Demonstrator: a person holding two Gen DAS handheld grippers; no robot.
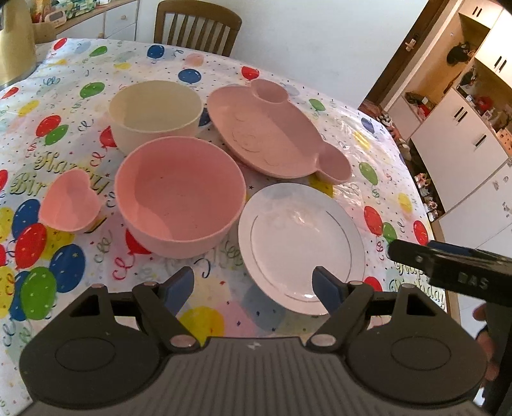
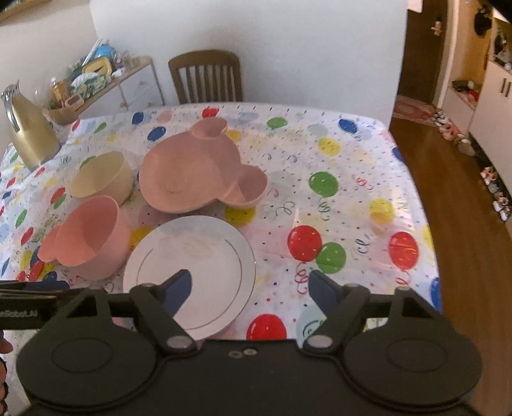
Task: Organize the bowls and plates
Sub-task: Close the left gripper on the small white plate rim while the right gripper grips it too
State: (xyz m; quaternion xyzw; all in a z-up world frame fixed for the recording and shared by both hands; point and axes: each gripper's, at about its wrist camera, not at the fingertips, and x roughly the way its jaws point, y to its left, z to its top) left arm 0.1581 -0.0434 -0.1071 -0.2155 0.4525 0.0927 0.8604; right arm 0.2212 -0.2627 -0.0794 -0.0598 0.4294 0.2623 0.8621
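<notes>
Three bowls: one cream bowl [image 1: 156,110], one big pink bowl [image 1: 180,196], one small heart-shaped pink bowl [image 1: 68,201]. Two plates: one white plate [image 1: 300,246], one pink bear-shaped plate [image 1: 272,128]. One chair [image 1: 196,25]. One gold jug [image 2: 28,128].

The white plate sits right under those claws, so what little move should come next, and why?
Probably ease the open right gripper down toward the white plate's near rim. Both grippers are empty, and it is the closest dish, lying alone by the pink bowl.
</notes>
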